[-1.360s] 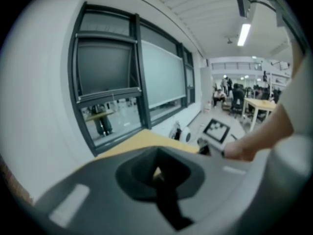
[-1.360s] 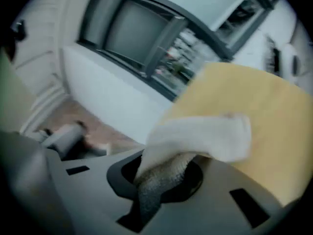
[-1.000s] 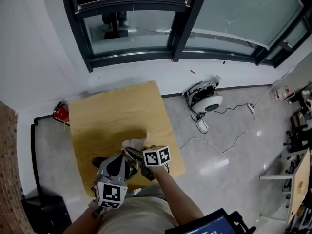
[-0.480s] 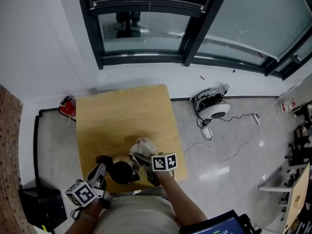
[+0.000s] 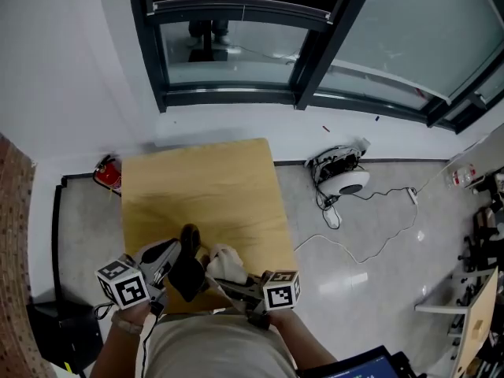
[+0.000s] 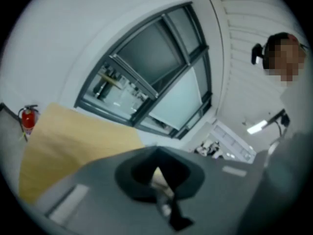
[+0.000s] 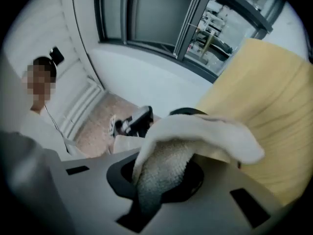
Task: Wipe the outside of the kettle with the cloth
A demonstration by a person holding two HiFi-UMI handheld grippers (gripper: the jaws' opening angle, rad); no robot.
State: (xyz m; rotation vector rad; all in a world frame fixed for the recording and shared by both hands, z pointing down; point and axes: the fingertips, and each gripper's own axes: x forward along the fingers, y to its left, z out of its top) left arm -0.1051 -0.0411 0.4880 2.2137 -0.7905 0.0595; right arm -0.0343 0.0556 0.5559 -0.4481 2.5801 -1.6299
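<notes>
Left gripper [image 6: 161,196]: jaw area blurred, contents indistinct. Cloth [image 7: 195,136] covers the jaws of the right gripper [image 5: 222,279]. Kettle [image 5: 189,269] partly hidden behind the left gripper.

No text, label, brand or number can be read anywhere here.

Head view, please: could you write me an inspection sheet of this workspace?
Surface: light wooden table.
Job's things: black kettle near the table's front edge; white terry cloth right beside it.
Clutter: nothing seen on the table.
Grippers: right gripper shut on the cloth; left gripper by the kettle, grip unclear.
Cables: white cable across the floor, near a white round device.
Surroundings: red fire extinguisher; dark-framed windows.
</notes>
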